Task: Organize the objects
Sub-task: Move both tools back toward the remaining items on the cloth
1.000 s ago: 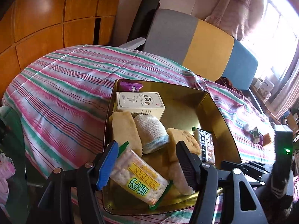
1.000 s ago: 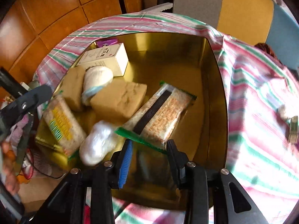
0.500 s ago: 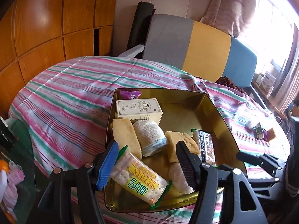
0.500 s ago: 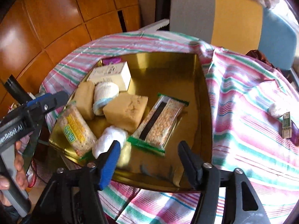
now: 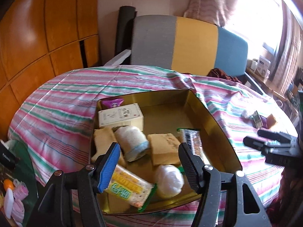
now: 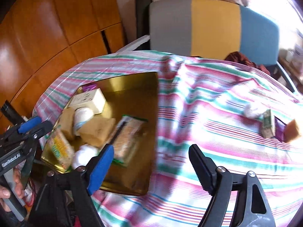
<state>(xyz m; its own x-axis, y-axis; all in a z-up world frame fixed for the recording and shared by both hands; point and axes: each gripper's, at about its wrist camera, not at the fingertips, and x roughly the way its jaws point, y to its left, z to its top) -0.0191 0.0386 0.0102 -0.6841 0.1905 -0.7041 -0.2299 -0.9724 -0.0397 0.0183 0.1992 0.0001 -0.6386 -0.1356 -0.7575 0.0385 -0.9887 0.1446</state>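
Snacks fill the gold tin [image 5: 212, 124] on the striped desk [image 5: 56, 113]; the left gripper [image 5: 149, 162] hangs wide and empty above the cracker pack [image 5: 130, 191]. Right view: right gripper [image 6: 151, 168], jaws opening, holds nothing, beside the tin [image 6: 132, 177].

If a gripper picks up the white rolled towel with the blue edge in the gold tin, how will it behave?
The rolled towel looks soft, so it will probably squash between the pads. It seems light. Lifted by one end, the roll may loosen.
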